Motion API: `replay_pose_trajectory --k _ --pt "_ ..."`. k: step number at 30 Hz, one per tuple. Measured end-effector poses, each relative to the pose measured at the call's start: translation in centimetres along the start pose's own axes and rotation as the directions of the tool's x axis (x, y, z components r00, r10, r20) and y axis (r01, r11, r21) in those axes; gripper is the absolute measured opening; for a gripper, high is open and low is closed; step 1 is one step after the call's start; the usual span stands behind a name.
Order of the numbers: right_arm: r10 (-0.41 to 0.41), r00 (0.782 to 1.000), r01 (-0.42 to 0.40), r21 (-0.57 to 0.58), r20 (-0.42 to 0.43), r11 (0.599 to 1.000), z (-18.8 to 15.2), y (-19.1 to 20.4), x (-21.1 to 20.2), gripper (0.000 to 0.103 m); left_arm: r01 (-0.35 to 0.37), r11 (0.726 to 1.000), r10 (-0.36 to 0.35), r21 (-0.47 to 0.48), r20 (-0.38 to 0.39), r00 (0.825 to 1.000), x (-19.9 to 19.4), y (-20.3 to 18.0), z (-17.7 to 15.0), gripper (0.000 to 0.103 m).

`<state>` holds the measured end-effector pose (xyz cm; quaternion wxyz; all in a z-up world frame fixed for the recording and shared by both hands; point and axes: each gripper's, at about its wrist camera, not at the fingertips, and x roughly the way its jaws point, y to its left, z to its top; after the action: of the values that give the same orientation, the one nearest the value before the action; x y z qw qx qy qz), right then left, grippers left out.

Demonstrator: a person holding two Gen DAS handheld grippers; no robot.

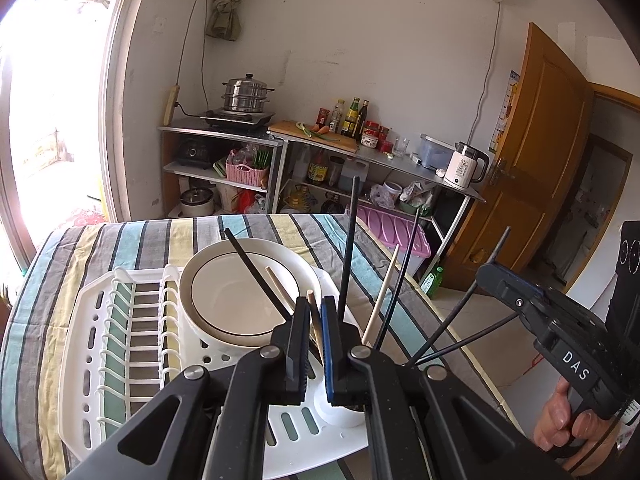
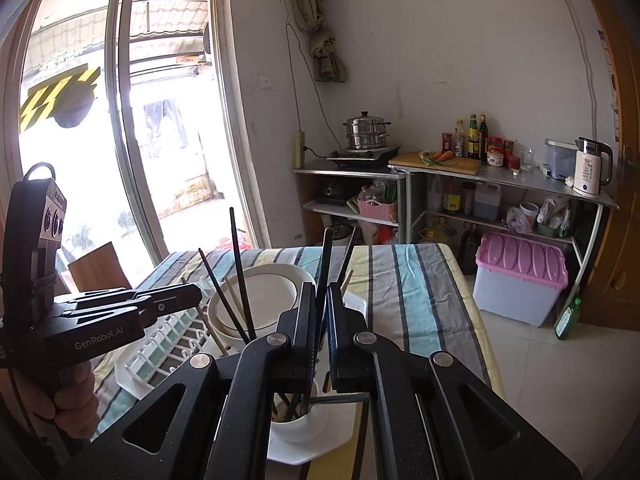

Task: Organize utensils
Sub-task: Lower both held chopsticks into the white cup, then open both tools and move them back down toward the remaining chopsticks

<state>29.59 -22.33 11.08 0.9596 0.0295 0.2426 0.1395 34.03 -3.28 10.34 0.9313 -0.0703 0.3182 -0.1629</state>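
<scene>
A white dish rack sits on the striped table, with a white bowl leaning in it and a white utensil cup at its near corner. Several black and wooden chopsticks stand in the cup. My left gripper is shut on a wooden chopstick above the cup; it also shows in the right wrist view. My right gripper is shut on a black chopstick above the cup; it also shows in the left wrist view.
The striped tablecloth covers the table. Behind stand metal shelves with a steamer pot, bottles, a cutting board and a white kettle. A pink-lidded bin and a green bottle sit on the floor.
</scene>
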Motion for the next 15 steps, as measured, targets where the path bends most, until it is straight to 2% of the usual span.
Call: replay_pose_trajectory --k 3,15 --pt "-0.005 1.0 0.005 -0.007 0.004 1.0 -0.2 0.0 -0.7 0.012 -0.016 1.0 0.016 -0.008 0.0 1.0 -0.5 0.3 -0.4 0.005" --pt "0.017 0.999 -0.016 -0.021 0.039 1.0 -1.9 0.8 -4.9 0.017 -0.037 0.999 0.037 0.001 0.008 0.999 -3.8 0.5 -4.0 0.007"
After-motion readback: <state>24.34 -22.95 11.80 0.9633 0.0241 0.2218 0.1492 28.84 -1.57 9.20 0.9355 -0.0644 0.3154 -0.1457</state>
